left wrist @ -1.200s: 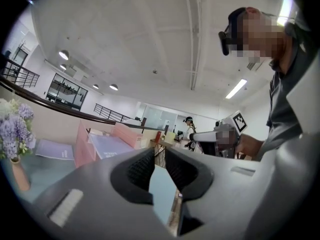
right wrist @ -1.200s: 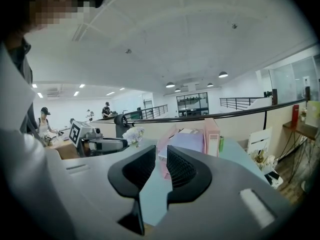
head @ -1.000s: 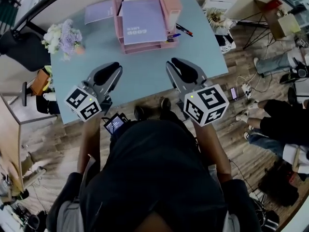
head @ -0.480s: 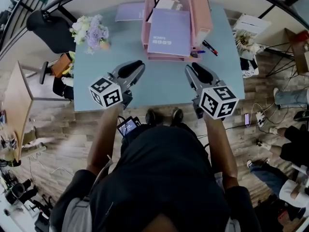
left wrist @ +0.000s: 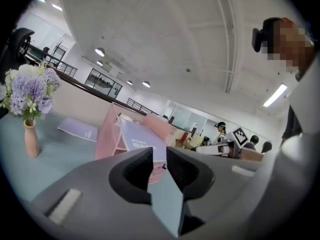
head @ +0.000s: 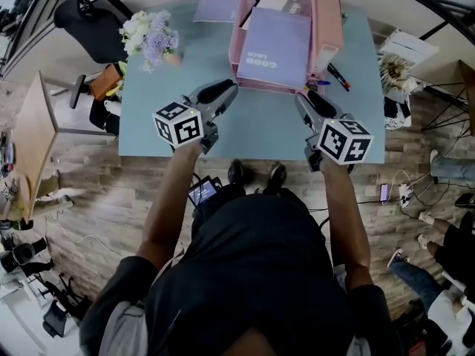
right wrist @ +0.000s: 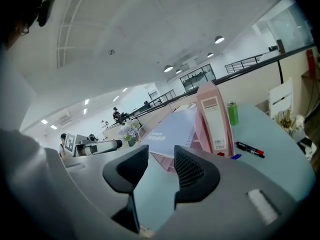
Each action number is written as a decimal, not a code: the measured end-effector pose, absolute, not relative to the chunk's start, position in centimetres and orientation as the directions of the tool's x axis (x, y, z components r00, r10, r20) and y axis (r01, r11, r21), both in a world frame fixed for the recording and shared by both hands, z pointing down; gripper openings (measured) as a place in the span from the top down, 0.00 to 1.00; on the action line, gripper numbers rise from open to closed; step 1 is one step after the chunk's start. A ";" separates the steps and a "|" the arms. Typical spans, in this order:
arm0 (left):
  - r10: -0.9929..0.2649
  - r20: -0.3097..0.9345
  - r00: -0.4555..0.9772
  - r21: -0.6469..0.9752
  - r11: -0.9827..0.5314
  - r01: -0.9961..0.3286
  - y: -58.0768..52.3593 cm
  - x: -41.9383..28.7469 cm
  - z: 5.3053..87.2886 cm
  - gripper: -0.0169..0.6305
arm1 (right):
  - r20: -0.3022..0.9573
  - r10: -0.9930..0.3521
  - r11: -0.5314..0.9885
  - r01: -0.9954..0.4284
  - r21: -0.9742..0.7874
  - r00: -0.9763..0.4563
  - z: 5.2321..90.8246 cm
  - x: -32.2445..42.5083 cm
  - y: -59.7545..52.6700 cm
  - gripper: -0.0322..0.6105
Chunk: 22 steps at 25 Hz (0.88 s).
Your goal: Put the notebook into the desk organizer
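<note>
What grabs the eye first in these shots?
The pink desk organizer at the far edge of the teal table, a lavender notebook lying on it. A vase of flowers stands far left. Nearer, the left gripper and right gripper hover over the table, jaws just opening, nothing between them.

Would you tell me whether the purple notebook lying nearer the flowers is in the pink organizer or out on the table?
Out: the notebook lies flat on the table, beside the organizer, not in it.

Blue table (head: 252,132): pink organizer (head: 327,21), flower vase (head: 152,39), lilac notebook (head: 215,7), pens (head: 338,76).
</note>
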<state>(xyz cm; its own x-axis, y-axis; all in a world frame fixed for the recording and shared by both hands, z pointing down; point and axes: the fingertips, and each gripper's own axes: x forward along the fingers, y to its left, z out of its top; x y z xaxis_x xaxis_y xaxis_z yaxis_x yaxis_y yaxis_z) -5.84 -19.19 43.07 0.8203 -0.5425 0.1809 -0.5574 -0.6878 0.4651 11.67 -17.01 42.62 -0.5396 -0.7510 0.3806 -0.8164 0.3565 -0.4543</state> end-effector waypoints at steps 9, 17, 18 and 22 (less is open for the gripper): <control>-0.607 0.205 0.768 0.558 -0.573 -0.601 -22.1 -5.5 45.9 0.59 | 0.381 -0.717 0.295 -0.749 -0.593 -0.584 45.9 12.6 -19.8 0.63; -0.625 0.185 0.758 0.661 -0.492 -0.567 -23.7 -4.6 48.0 0.50 | 0.350 -0.685 0.257 -0.662 -0.704 -0.639 47.7 12.0 -21.2 0.61; -0.625 0.180 0.760 0.674 -0.484 -0.558 -23.9 -4.5 48.2 0.50 | 0.348 -0.681 0.254 -0.654 -0.713 -0.644 47.9 11.9 -21.4 0.61; -0.637 0.176 0.751 0.689 -0.465 -0.556 -24.5 -4.6 48.7 0.50 | 0.346 -0.665 0.255 -0.636 -0.728 -0.663 48.4 11.3 -22.3 0.61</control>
